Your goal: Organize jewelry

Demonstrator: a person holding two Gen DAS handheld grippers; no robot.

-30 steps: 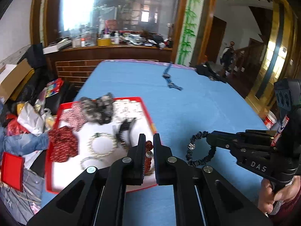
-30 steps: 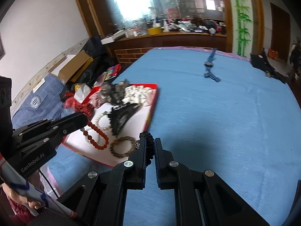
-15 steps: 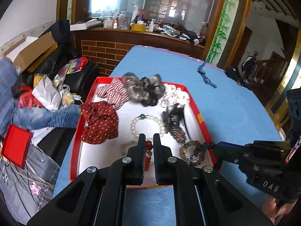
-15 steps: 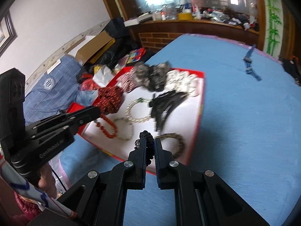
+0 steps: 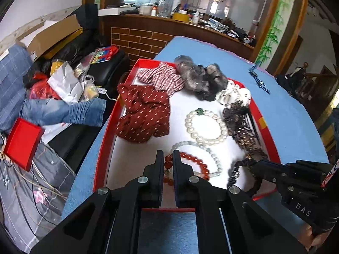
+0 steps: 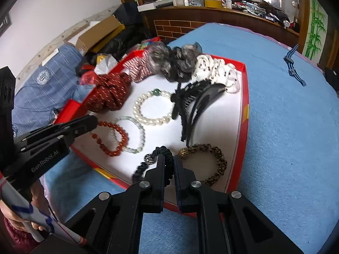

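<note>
Jewelry is gathered in a shallow red tray (image 5: 101,148) with a white floor, set at the left edge of a surface under a blue cloth (image 6: 286,127). Along the tray's far side lie fabric scrunchies; in the middle are a pearl bracelet (image 6: 152,110) with one green bead, a black claw clip (image 6: 197,105) beside it, and a pale bead bracelet (image 5: 203,148) nearer the front.

The left gripper (image 5: 167,160) has its jaws closed on a red bead bracelet (image 5: 195,163), pinching a few beads while the rest of the loop lies on the tray floor, overlapping the pale bracelet. The right gripper (image 6: 168,165) has its jaws closed on a black ruffled hair tie (image 6: 148,160) with a small round charm; the tie hangs down to the tray's near right part, just beside a leopard-print hair tie (image 6: 214,163).

Both pieces look to be at the point of being set down. To do it well, each gripper should be low enough for its loop to rest flat before the jaws part, so nothing bounces or rolls. The red beads would sit better drawn a little toward the bare white floor at the near left, clear of the pale bracelet, so the two loops do not tangle. The black tie is soft and may cling to the pads, so it is best to open fully and lift straight away. It should stay apart from the leopard-print tie and inside the tray's near rim.
</note>
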